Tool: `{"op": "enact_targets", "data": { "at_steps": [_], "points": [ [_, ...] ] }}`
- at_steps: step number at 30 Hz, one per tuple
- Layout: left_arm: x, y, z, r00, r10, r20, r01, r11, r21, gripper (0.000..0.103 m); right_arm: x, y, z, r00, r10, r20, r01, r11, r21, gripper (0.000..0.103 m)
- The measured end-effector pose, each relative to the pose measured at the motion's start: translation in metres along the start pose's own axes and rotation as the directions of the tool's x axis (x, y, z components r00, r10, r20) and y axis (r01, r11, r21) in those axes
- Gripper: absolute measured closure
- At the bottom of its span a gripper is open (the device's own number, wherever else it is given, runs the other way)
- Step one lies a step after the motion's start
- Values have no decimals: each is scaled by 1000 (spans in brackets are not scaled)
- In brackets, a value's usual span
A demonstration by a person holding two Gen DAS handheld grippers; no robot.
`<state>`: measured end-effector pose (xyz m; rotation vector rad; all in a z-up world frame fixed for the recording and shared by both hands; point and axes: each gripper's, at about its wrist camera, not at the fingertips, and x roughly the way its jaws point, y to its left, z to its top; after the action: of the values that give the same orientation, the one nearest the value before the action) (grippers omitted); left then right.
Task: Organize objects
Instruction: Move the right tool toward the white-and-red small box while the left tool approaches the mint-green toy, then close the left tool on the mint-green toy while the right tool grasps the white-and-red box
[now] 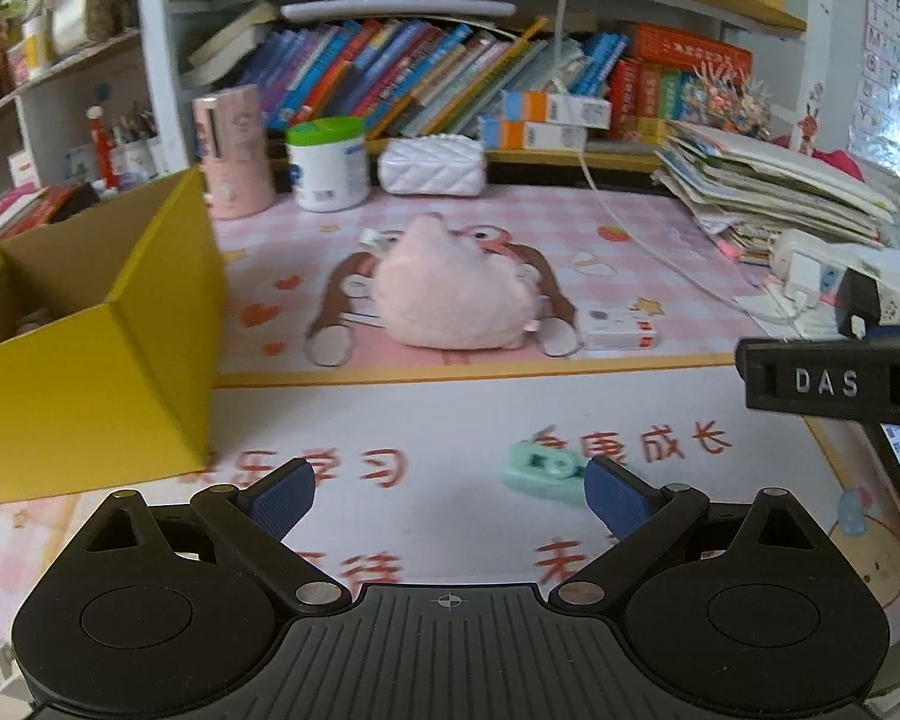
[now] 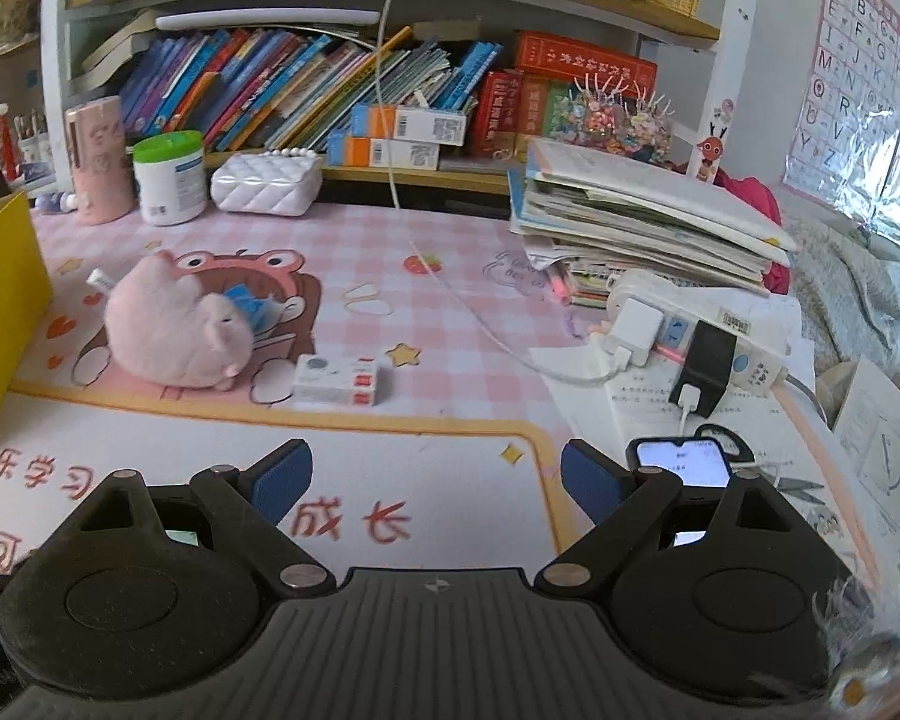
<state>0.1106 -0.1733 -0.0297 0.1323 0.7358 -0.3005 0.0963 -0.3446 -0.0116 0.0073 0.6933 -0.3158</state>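
Both grippers, left (image 1: 450, 492) and right (image 2: 435, 480), gape empty above the desk mat (image 1: 450, 408). Pink plush (image 1: 450, 294) lies ahead; yellow box (image 1: 90, 360) stands left, phone (image 2: 681, 463) right.

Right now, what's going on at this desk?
A person holds a two-finger gripper in each hand over a cluttered desk, tidying up. Both the left gripper and the right gripper are open and empty. Nothing is picked up yet. A pink plush toy and a small white box lie on the desk mat, with a mint tape dispenser just ahead of the left gripper's right finger. An open yellow box stands at the left.
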Motion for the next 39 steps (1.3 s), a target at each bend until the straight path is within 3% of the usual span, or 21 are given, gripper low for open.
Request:
{"op": "enact_targets", "data": {
  "at_steps": [7,11,15,19,23,32,39],
  "points": [
    [27,-28,7,999,-35,-41,37,999,39,6,15,-18,7,1000,14,9,-14,1000,-2,13],
    [44,-42,4,995,-59,-83,68,992,106,20,23,-22,10,1000,28,2,-28,1000,-6,13],
    [55,-45,6,991,-83,-102,95,989,116,21,31,-24,11,999,38,-7,-38,999,-12,13],
    [66,-46,5,986,-96,-136,113,986,126,33,38,-24,14,999,47,-20,-47,999,-9,13],
    [68,-43,6,985,-107,-131,123,986,116,33,46,-21,18,997,67,-24,-67,998,-11,13],
    [46,-6,19,996,-52,-68,52,999,5,33,90,6,33,990,132,-54,-135,989,-55,14],
    [30,21,18,999,9,-41,-11,998,-54,34,133,37,38,977,179,-118,-189,978,-87,21]
  ]
}}
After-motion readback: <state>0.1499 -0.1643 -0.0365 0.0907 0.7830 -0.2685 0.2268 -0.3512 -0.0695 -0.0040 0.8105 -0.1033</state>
